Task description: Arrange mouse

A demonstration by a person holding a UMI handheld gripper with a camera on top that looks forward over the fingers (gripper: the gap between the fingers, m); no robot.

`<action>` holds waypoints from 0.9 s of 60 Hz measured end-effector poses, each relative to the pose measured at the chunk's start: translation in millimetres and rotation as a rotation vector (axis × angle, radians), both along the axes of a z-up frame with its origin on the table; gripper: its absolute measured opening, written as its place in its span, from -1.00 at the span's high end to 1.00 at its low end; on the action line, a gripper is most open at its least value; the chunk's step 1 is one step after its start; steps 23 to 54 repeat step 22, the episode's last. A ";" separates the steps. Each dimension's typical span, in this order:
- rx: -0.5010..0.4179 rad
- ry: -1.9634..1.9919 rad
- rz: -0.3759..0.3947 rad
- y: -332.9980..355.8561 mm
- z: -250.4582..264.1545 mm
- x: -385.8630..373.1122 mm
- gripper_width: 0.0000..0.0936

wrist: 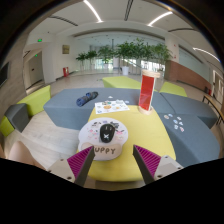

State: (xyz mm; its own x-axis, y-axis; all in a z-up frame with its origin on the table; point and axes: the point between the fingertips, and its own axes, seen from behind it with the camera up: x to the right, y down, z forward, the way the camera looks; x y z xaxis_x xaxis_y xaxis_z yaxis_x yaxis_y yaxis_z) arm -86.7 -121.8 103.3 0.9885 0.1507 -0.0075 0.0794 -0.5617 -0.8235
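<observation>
A dark mouse (108, 129) with a white mark lies on a round white mouse pad (104, 138) printed with "UPPY" and a cartoon face. The pad sits on a yellow table (140, 135). My gripper (112, 165) is open and empty, its two fingers with magenta pads (147, 157) spread wide just short of the pad's near edge. The mouse lies ahead of the fingers, in line with the gap between them.
A tall red and white carton (148, 90) stands at the table's far right. A flat white object (111, 105) lies beyond the pad. A small white patterned item (177, 123) lies to the right. Grey and green seats (75, 103) stand beyond.
</observation>
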 end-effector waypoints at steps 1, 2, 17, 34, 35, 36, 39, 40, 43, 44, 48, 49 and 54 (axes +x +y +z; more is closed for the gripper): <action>-0.007 -0.006 0.000 -0.2 -2.4 3.0 -0.80; -0.013 -0.014 0.000 -0.5 -5.1 5.6 -0.79; -0.034 0.120 0.004 5.0 -17.5 4.9 -0.78; -0.048 0.151 -0.008 3.9 -22.0 6.3 -0.78; -0.048 0.151 -0.008 3.9 -22.0 6.3 -0.78; -0.048 0.151 -0.008 3.9 -22.0 6.3 -0.78; -0.048 0.151 -0.008 3.9 -22.0 6.3 -0.78; -0.048 0.151 -0.008 3.9 -22.0 6.3 -0.78; -0.048 0.151 -0.008 3.9 -22.0 6.3 -0.78; -0.048 0.151 -0.008 3.9 -22.0 6.3 -0.78; -0.048 0.151 -0.008 3.9 -22.0 6.3 -0.78; -0.048 0.151 -0.008 3.9 -22.0 6.3 -0.78; -0.048 0.151 -0.008 3.9 -22.0 6.3 -0.78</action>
